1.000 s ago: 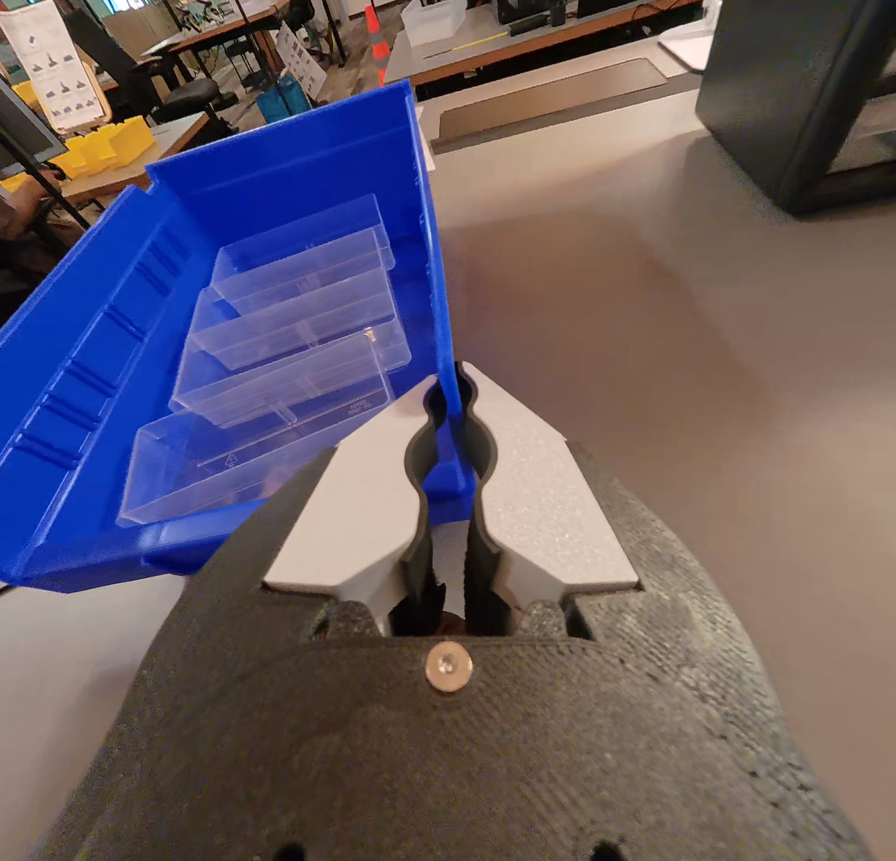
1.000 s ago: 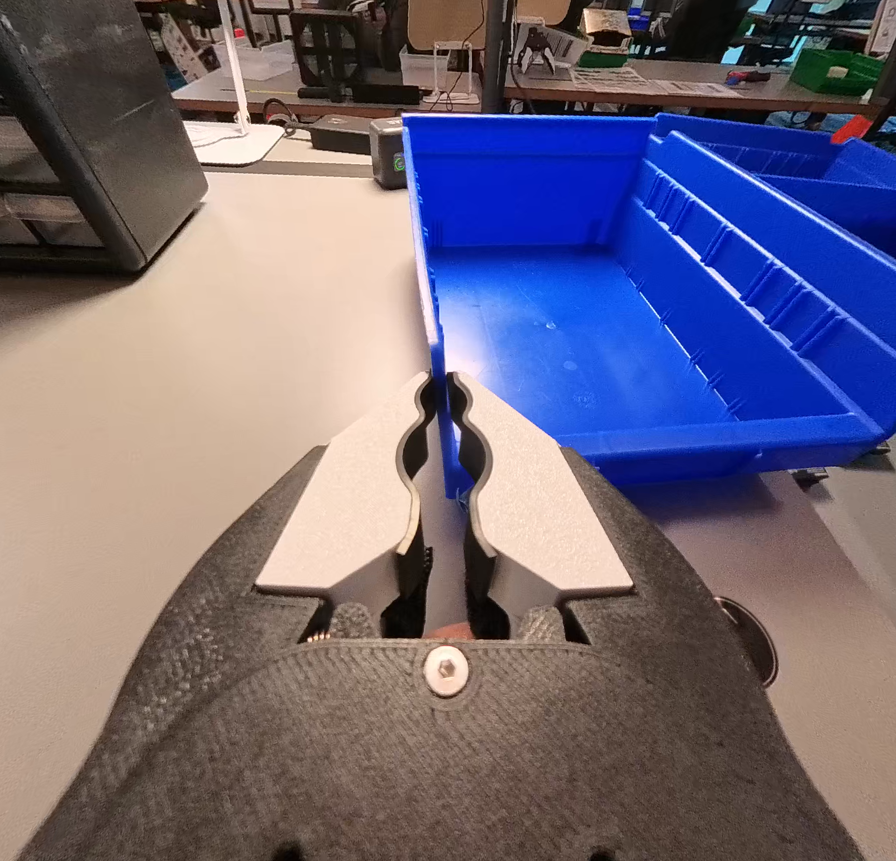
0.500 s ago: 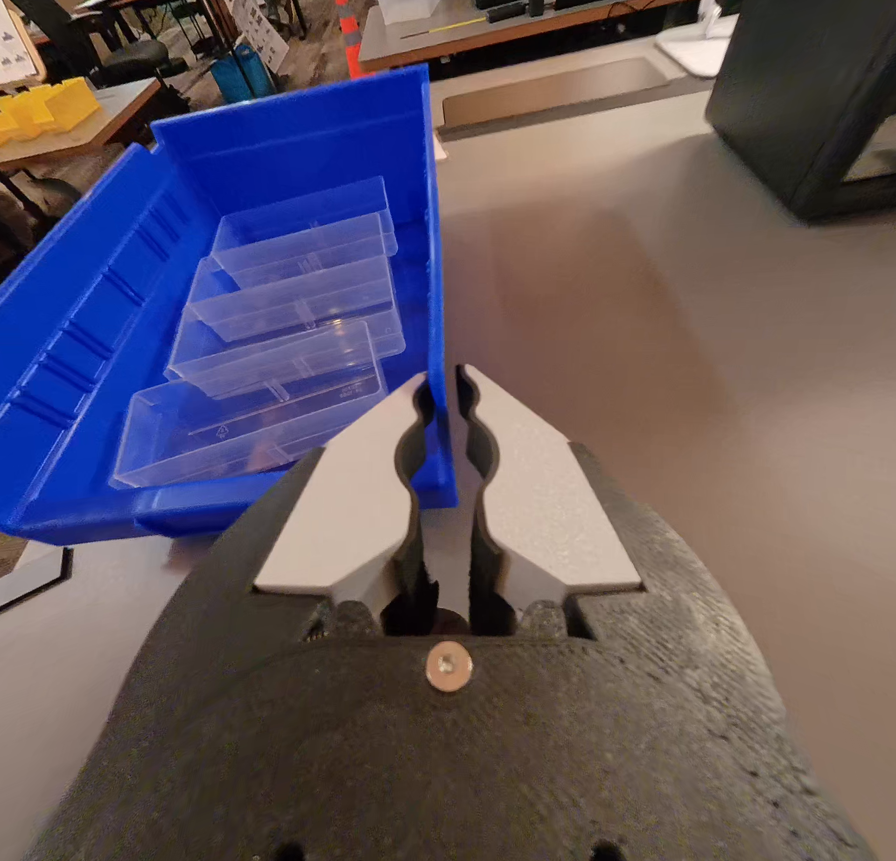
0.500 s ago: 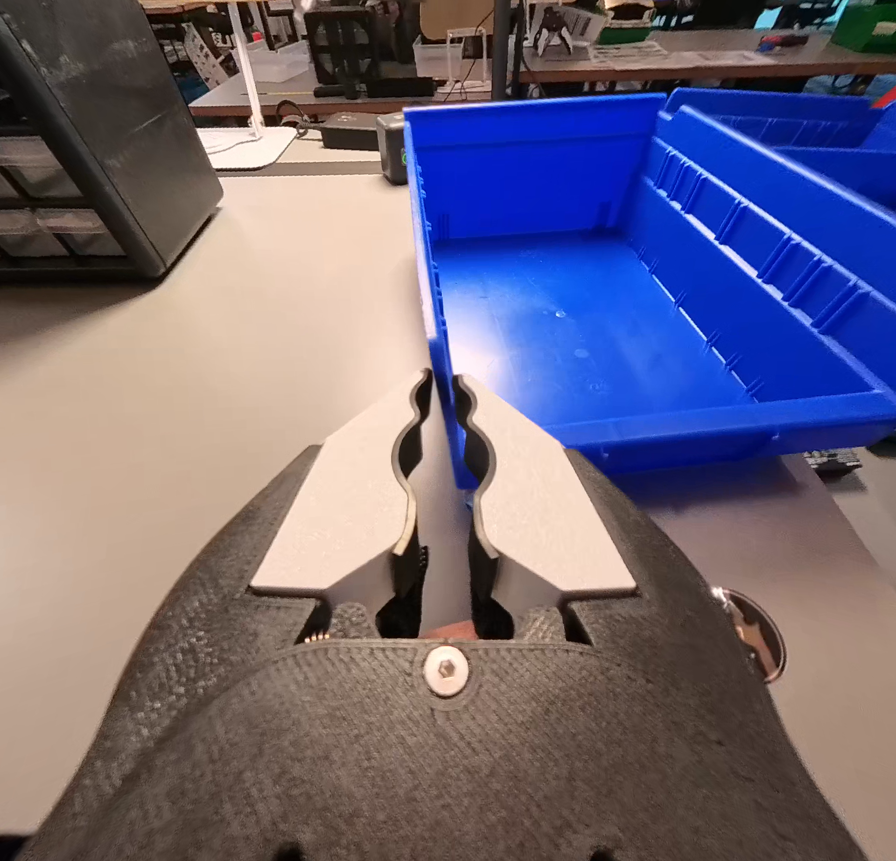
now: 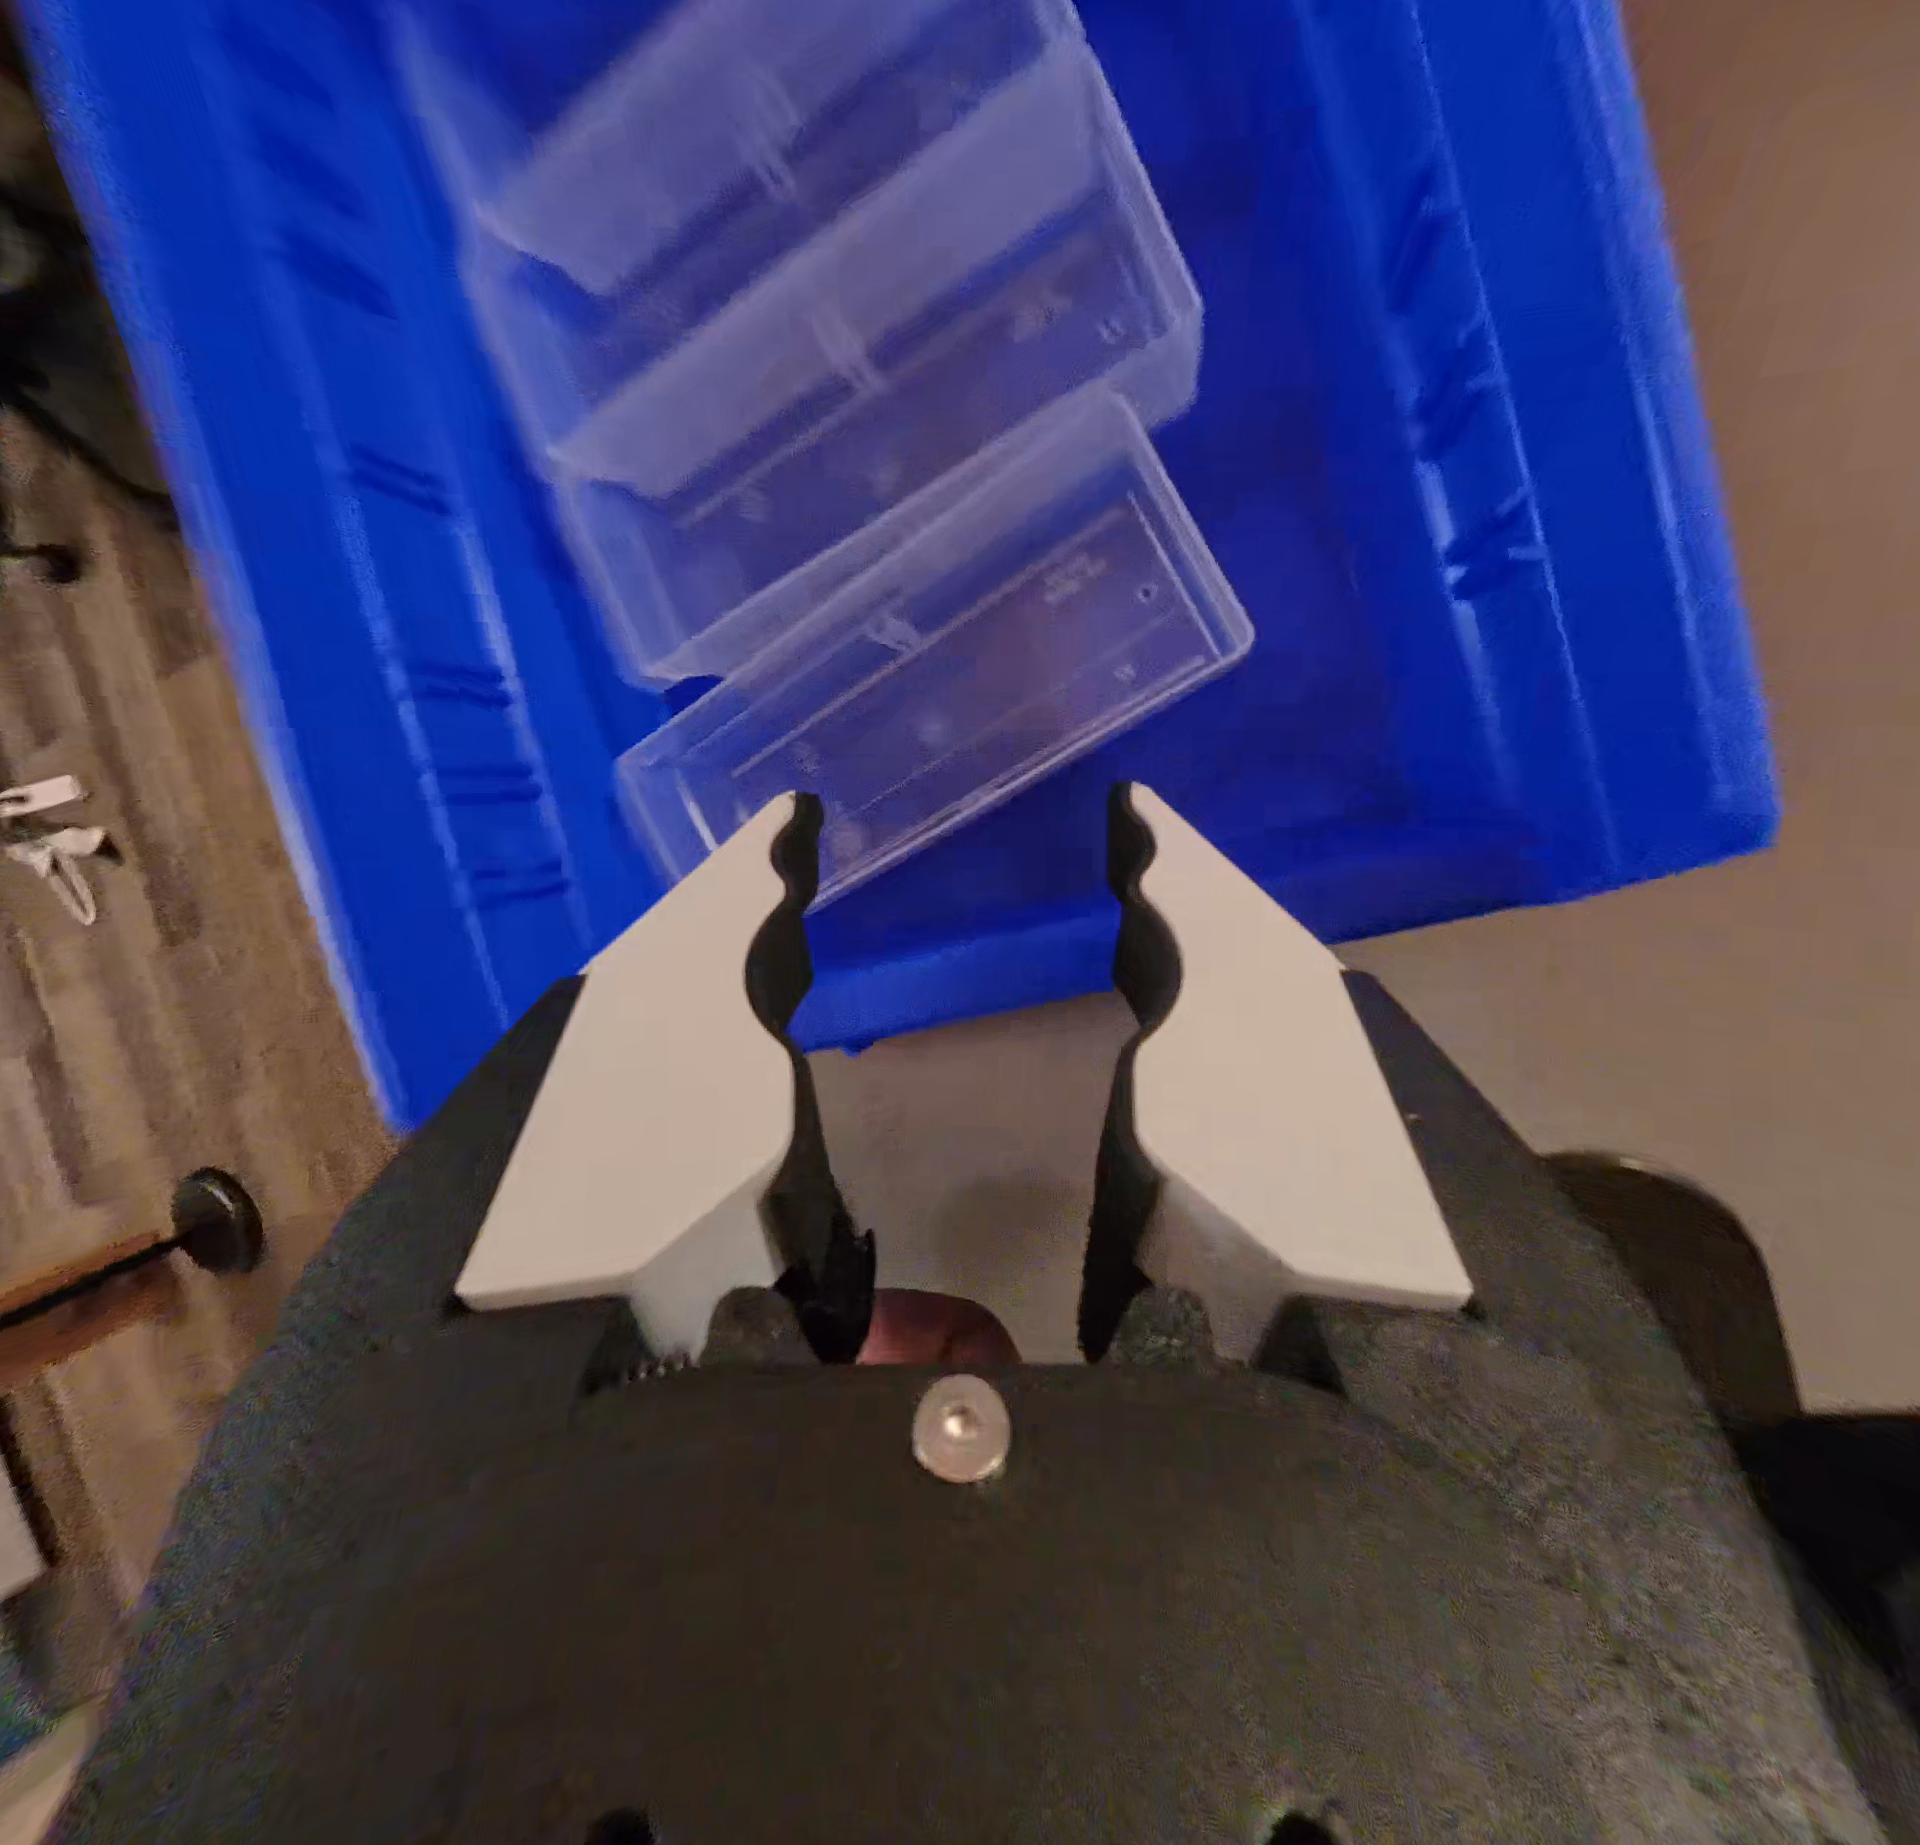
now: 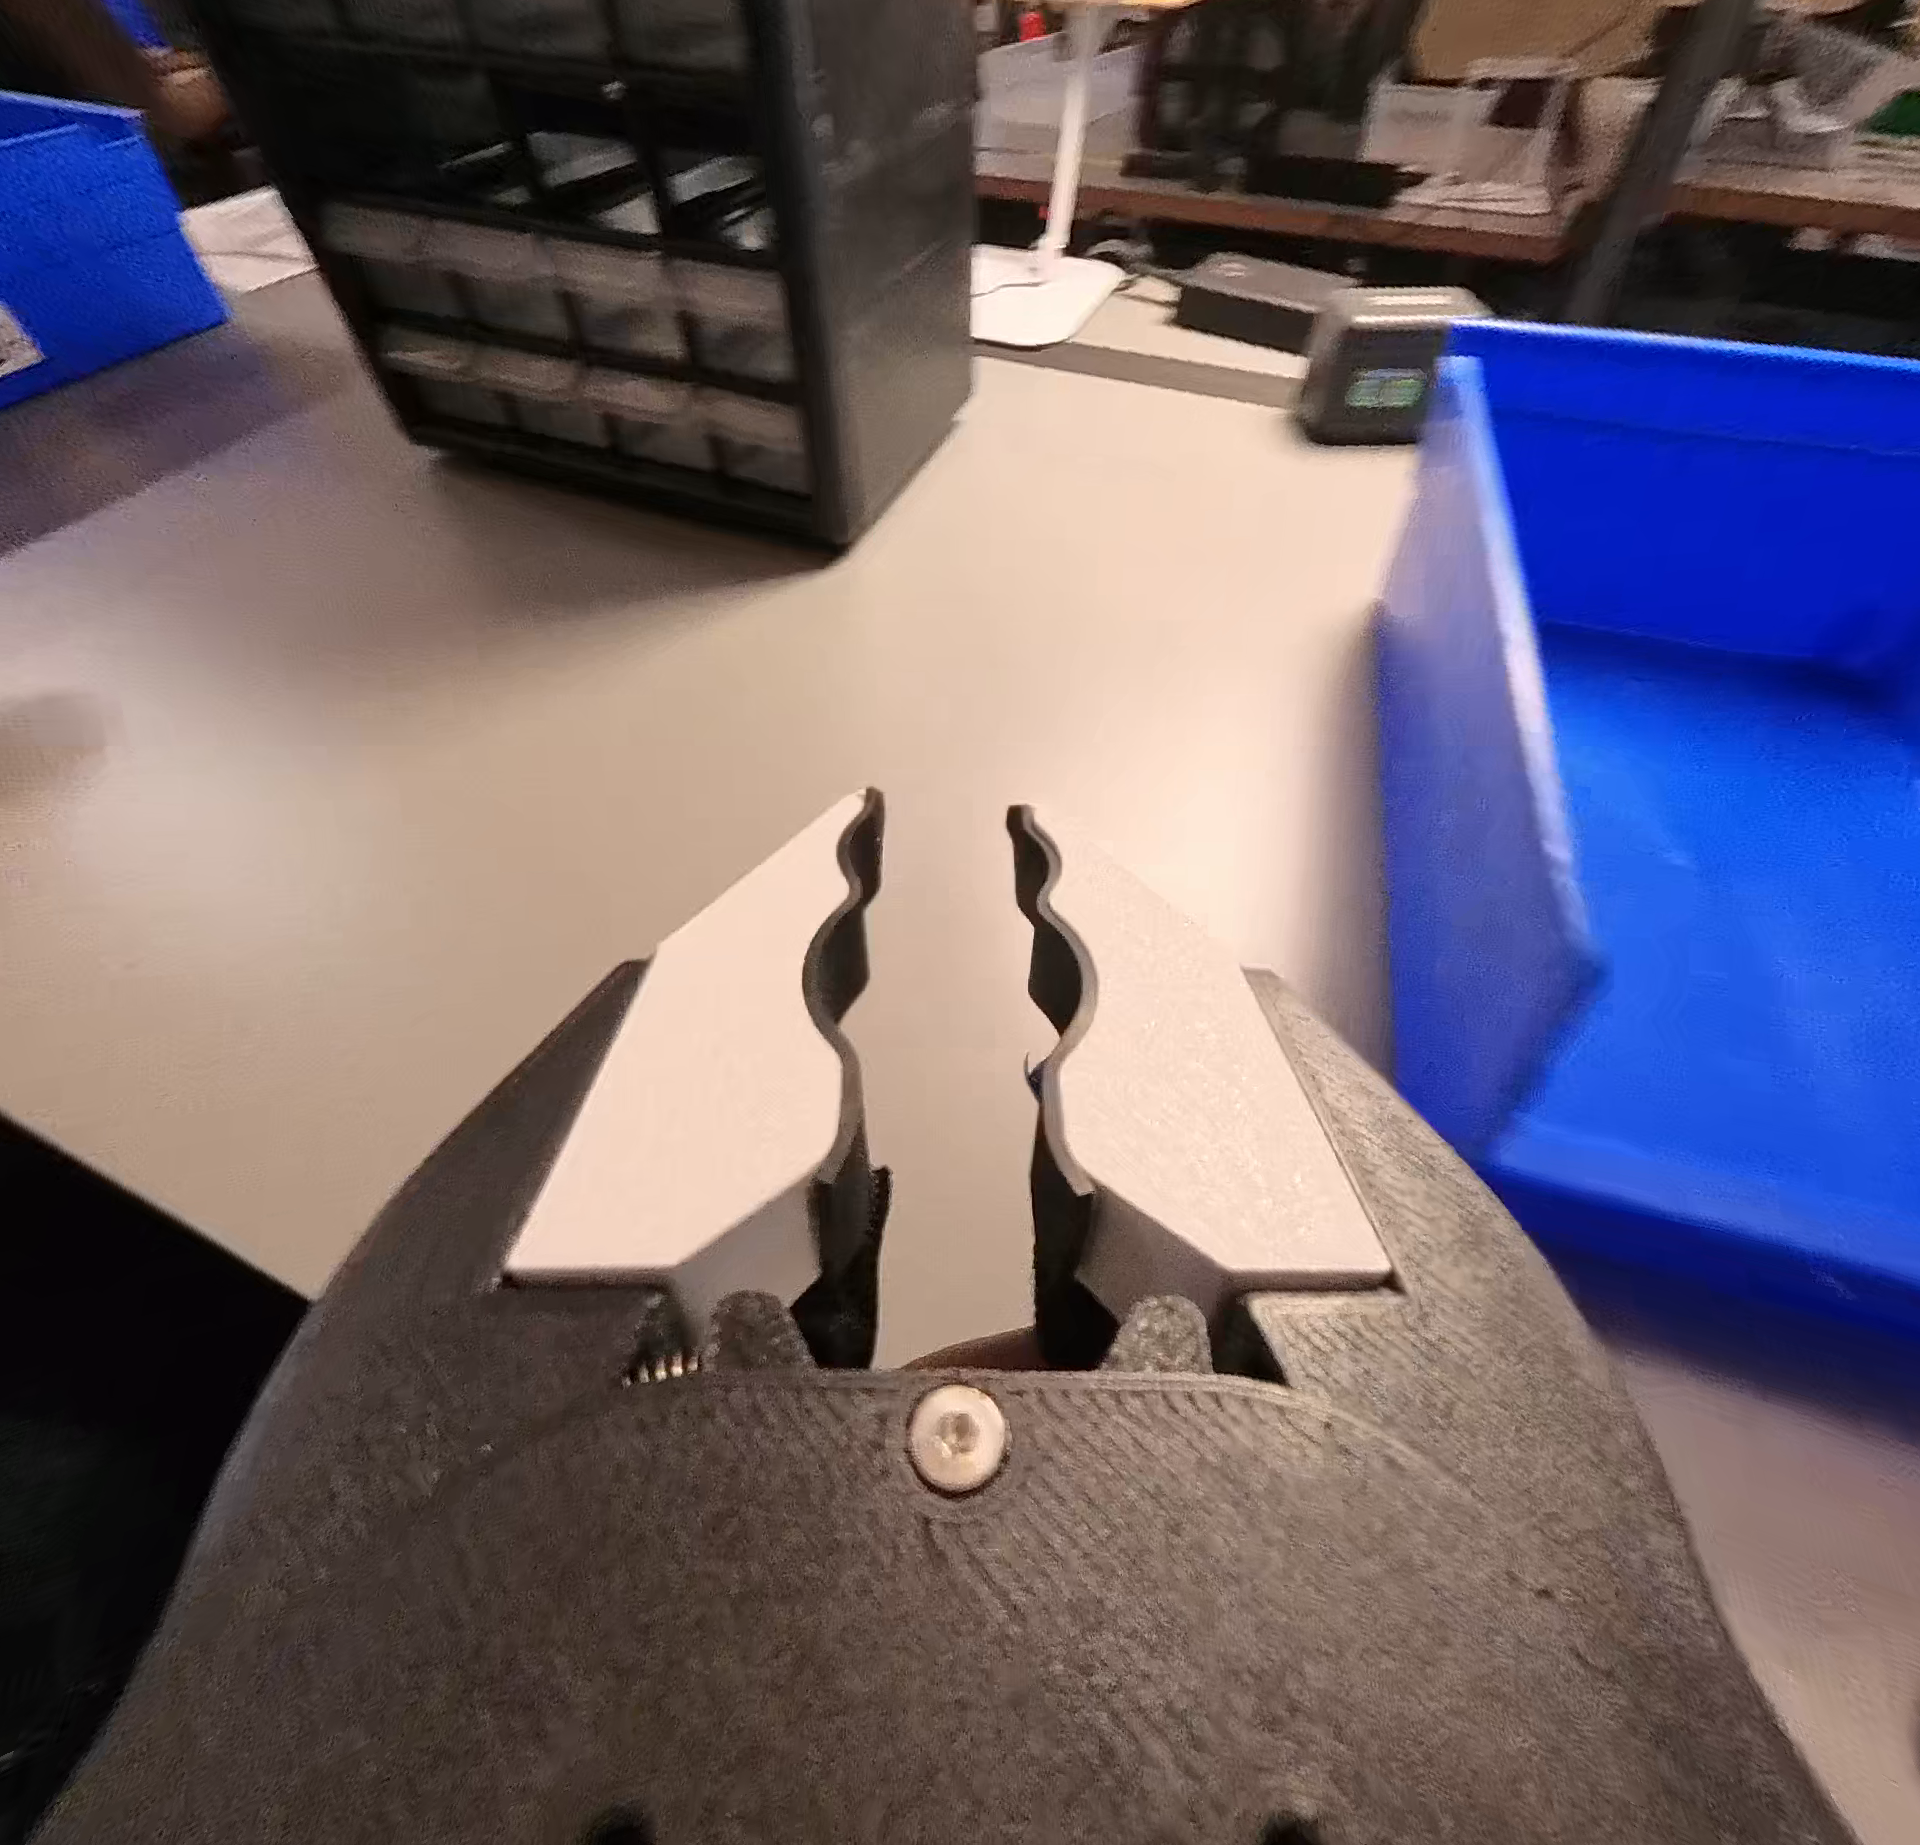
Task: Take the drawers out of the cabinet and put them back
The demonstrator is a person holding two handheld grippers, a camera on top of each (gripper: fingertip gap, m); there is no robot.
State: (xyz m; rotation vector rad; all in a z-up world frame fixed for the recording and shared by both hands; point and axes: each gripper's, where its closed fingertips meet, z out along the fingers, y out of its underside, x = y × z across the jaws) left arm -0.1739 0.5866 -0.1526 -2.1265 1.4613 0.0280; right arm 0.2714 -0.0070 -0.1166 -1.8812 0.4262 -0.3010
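Both tools have let go of the blue bin walls they were clamped on a second ago and have swung to new aims. Nearest, the left tool [image 5: 964, 819] now stands wide open with nothing between its fingers, hovering over the near end of the left blue bin [image 5: 1558, 445] and looking down into it; the closest clear drawer [image 5: 935, 683] lies tilted just beyond its fingertips, apart from both pads, with more clear drawers [image 5: 831, 268] stacked overlapping behind it toward the far end of the bin. The right tool [image 6: 945, 808] is partly open and holds nothing, only bare grey surface [image 6: 520, 756] showing through its gap; the empty right blue bin [image 6: 1475, 756] sits just beside it to the right, and it points across the surface at the black cabinet [image 6: 862, 237], which stands well apart farther back, with its lower rows filled with drawers and several dark open slots higher up, though blur hides the detail. Judging by this, the taking-out half is done and the putting-back half is starting. The next move likely calls for the left tool to drop lower, straddle one thin wall of the closest drawer and close on it squarely, since the clear plastic looks slippery and the stack could shift.
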